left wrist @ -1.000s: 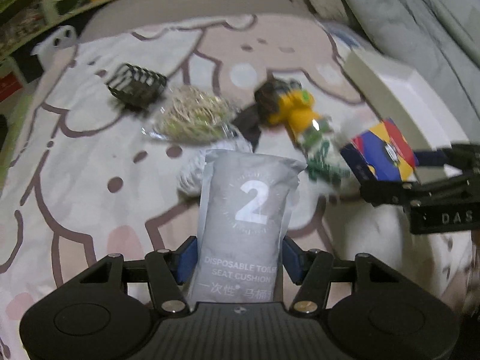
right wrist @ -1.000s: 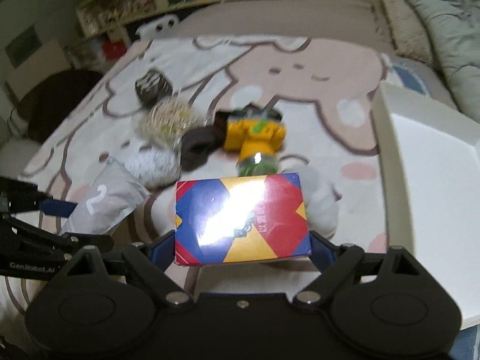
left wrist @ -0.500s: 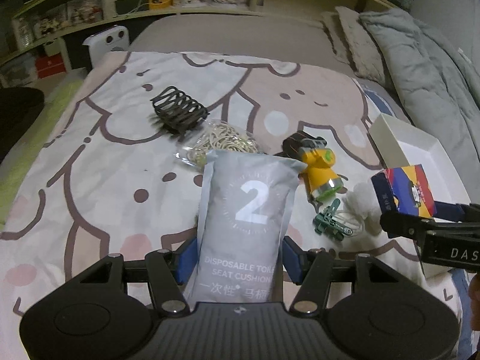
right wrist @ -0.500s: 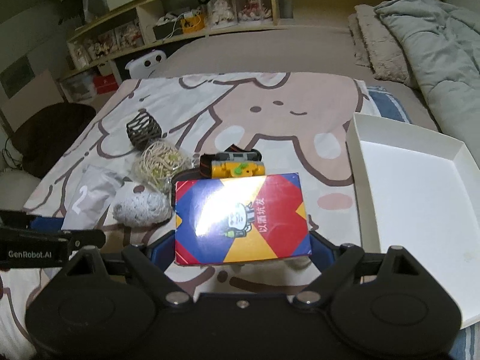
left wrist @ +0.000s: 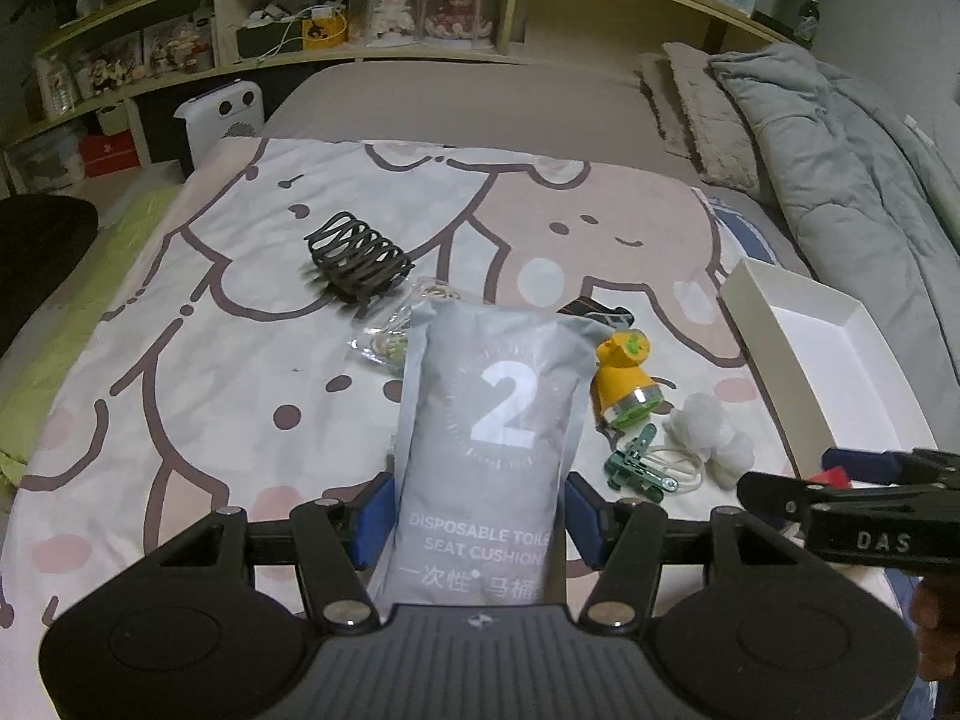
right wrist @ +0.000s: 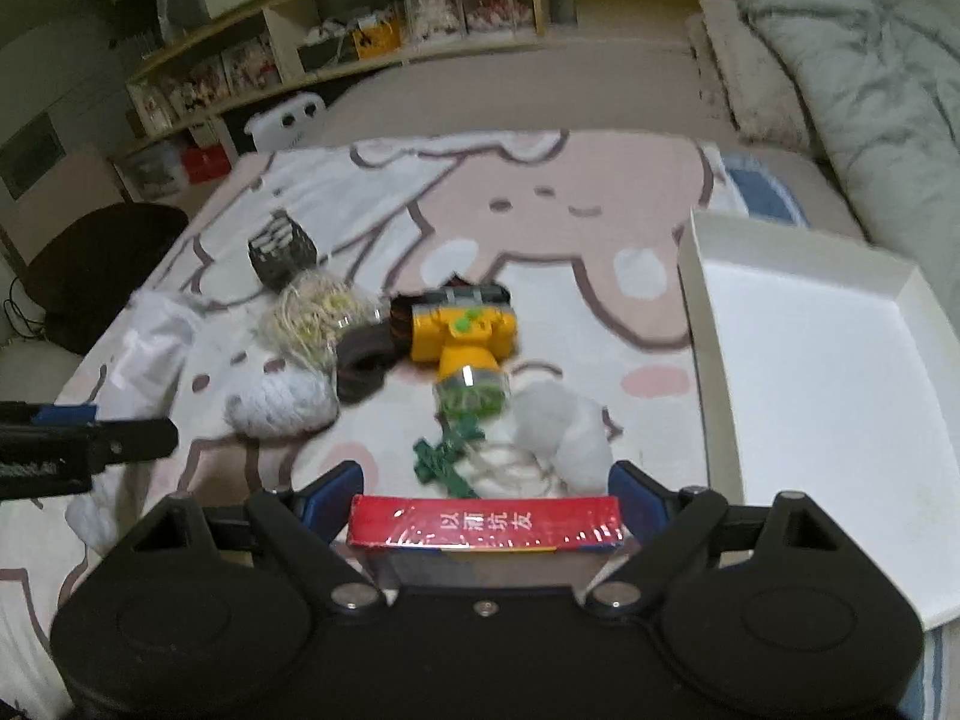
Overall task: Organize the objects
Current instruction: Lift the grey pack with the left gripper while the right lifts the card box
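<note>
Currently logged: left gripper [left wrist: 477, 516] was clamped on a grey disposable toilet seat cushion pack [left wrist: 495, 420], held upright above the bed, blue pads pressing both its sides. Right gripper [right wrist: 483, 510] was pinching a red card box [right wrist: 485, 529] edge-on, its spine with Chinese lettering facing the camera. Beyond the right fingers, on the cartoon-print blanket [left wrist: 210, 360]: green clip [right wrist: 444, 462] touching a white pom-pom [right wrist: 561, 429], yellow headlamp [right wrist: 465, 333] just behind them, dark band [right wrist: 363, 363] to its left, white knitted ball [right wrist: 282, 402], bag of rubber bands [right wrist: 312, 315], black wire holder [right wrist: 281, 249] farthest back. White open box [right wrist: 822, 396] sat on the right of the blanket, apart from the pile.
</note>
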